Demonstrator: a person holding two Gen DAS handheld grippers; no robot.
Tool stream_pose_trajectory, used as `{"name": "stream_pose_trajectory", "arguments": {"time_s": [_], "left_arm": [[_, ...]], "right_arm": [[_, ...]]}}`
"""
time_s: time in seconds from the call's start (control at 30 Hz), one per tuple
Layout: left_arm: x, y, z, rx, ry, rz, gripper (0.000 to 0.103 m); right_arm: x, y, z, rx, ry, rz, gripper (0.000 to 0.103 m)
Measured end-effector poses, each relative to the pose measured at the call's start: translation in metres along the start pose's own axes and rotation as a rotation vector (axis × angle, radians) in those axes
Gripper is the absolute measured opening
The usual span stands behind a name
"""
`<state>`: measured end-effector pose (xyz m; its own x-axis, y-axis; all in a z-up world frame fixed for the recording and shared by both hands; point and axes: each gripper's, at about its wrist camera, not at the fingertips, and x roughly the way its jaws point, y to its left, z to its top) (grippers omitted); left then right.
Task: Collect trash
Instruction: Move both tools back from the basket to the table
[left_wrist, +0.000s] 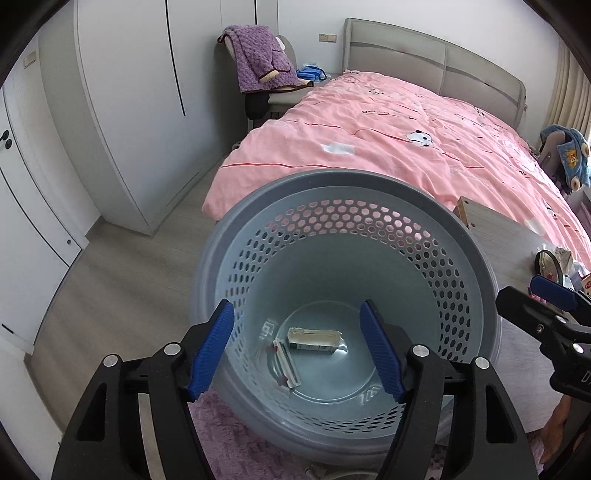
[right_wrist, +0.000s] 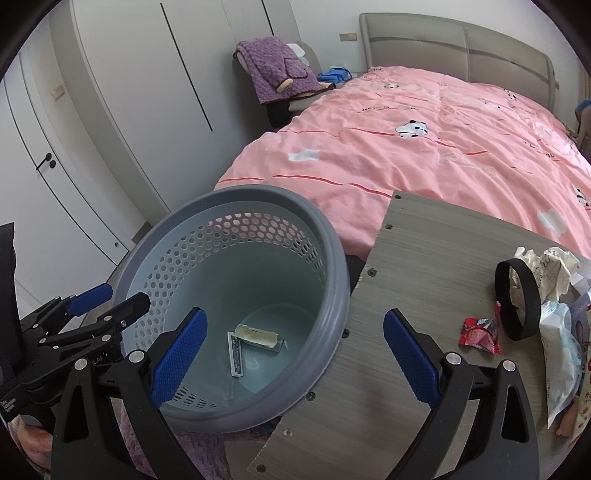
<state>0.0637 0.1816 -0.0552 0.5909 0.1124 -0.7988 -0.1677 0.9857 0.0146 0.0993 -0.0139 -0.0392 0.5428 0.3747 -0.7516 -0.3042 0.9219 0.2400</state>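
Above the round grey-blue perforated plastic bin (left_wrist: 343, 302), the left gripper (left_wrist: 297, 350) is held with jaws apart and empty. Two wrappers (a pale block-shaped packet (left_wrist: 314, 338) and a thin strip (left_wrist: 286, 356)) are seen on the bin's floor. Right of the bin, over the grey wood-grain tabletop (right_wrist: 424, 266), the right gripper (right_wrist: 295, 354) is likewise spread, empty. The crumpled red foil wrapper (right_wrist: 478, 334) could be nudged off the tabletop by a skewed approach.

I'm working in a home bedroom: a bed (left_wrist: 406, 147) under a pink quilt (right_wrist: 424, 158) is lying beyond my claws, its padded headboard (right_wrist: 454, 48) rising behind it. Wardrobe doors (left_wrist: 140, 92) are standing off to their left, and a chair (left_wrist: 273, 96) is carrying a purple robe (left_wrist: 258, 59).
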Motion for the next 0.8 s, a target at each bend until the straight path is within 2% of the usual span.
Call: {"name": "stream_pose_trajectory", "arguments": {"time_s": [0.1, 0.33, 0.8], "left_arm": [[0.002, -0.004, 0.003, -0.006, 0.008, -0.024, 0.068], [-0.001, -0.022, 0.013, 0.002, -0.001, -0.03, 0.068], [-0.026, -0.089, 0.016, 0.086, -0.025, -0.079, 0.068]], "right_arm": [[-0.009, -0.004, 0.0, 0.0, -0.02, -0.015, 0.095], [-0.033, -0.025, -0.005, 0.037, -0.055, -0.039, 0.095], [-0.077, -0.085, -0.036, 0.15, -0.088, -0.069, 0.095]]}}
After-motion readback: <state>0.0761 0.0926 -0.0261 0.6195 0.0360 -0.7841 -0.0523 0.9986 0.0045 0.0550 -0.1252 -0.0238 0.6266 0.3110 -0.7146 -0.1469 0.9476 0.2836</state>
